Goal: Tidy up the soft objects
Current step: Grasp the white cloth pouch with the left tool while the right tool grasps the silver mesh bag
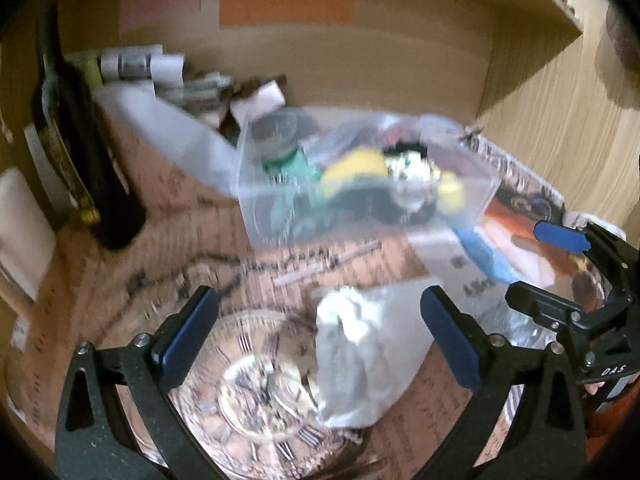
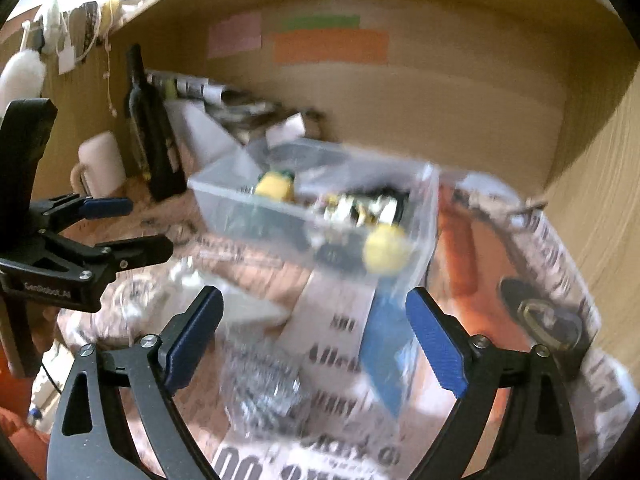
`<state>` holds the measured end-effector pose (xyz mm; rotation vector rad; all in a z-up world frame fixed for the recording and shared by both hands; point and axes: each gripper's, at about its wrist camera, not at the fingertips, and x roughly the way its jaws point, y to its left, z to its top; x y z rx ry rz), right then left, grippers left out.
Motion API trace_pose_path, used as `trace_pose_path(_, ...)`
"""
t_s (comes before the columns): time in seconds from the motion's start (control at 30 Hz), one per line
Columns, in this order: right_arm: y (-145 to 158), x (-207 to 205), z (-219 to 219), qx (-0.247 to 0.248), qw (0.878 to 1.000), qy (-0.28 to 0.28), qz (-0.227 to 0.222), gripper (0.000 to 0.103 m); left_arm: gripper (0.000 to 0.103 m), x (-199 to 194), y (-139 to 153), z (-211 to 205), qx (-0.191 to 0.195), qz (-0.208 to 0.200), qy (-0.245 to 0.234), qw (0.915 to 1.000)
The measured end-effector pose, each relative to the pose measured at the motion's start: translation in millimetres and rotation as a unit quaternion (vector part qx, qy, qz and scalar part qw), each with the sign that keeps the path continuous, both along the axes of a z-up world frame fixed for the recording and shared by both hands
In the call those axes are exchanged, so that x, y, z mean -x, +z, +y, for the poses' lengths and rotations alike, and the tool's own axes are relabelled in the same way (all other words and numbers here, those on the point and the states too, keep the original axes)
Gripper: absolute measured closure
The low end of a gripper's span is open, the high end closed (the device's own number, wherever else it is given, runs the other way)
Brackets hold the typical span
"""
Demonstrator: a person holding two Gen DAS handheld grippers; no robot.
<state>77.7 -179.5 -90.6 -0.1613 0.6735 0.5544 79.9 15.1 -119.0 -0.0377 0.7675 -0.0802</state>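
Note:
A clear plastic box [image 1: 360, 184] stands on the printed tablecloth, holding yellow, green and black soft items; it also shows in the right wrist view [image 2: 320, 208]. A crumpled white and grey soft bundle [image 1: 360, 352] lies on the cloth between my left gripper's fingers. My left gripper [image 1: 320, 332] is open around it, not closed. My right gripper [image 2: 316, 336] is open and empty above a grey mesh bundle [image 2: 264, 392]. The right gripper shows in the left view [image 1: 568, 272], the left gripper in the right view [image 2: 132, 224]. Both views are blurred.
A dark bottle [image 1: 80, 140] and a white mug [image 2: 102, 164] stand at the left. Rolls and papers [image 1: 140, 64] lie at the back of the wooden shelf alcove. A blue card [image 2: 388, 356] lies on the cloth before the box.

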Motion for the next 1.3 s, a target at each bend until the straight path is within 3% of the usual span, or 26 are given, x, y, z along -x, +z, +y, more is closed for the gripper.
trace_pose_path(0.27, -35, 5, -2, 0.0, 0.998, 0.009, 0.069, 0.012, 0.001, 3, -34, -4, 0.013, 0.046, -0.004, 0.9988)
trace_pose_path(0.43, -46, 8, -1, -0.001, 0.995, 0.023, 0.093, 0.04, 0.001, 4, -41, -10, 0.011, 0.042, -0.002, 0.999)
trace_pose_path(0.5, -47, 10, -1, -0.006, 0.995, 0.03, 0.098, 0.053, 0.008, 5, -41, -12, 0.016, 0.036, -0.006, 0.9992)
trace_pose_path(0.57, -46, 11, -1, -0.008, 0.994, 0.034, 0.099, 0.059, 0.028, 4, -41, -15, 0.024, 0.041, -0.023, 0.9986)
trace_pose_path(0.6, -45, 12, -1, -0.008, 0.995, 0.033, 0.096, 0.063, 0.031, 3, -42, -16, 0.027, 0.041, -0.029, 0.9984)
trace_pose_path(0.77, -40, 13, -3, -0.007, 0.997, 0.025, 0.079, 0.071, 0.062, 3, -37, -19, 0.036, 0.039, -0.04, 0.9978)
trace_pose_path(0.87, -35, 9, -5, -0.009, 0.997, 0.017, 0.07, 0.072, 0.075, 3, -31, -19, 0.033, 0.032, -0.04, 0.9981)
trace_pose_path(0.97, -28, 6, -9, -0.014, 0.998, 0.009, 0.058, 0.072, 0.081, 4, -23, -17, 0.029, 0.023, -0.037, 0.9986)
trace_pose_path(1.3, 4, -6, -21, -0.039, 0.999, -0.015, 0.003, 0.072, 0.083, 8, 25, -2, 0.023, -0.046, -0.022, 0.9984)
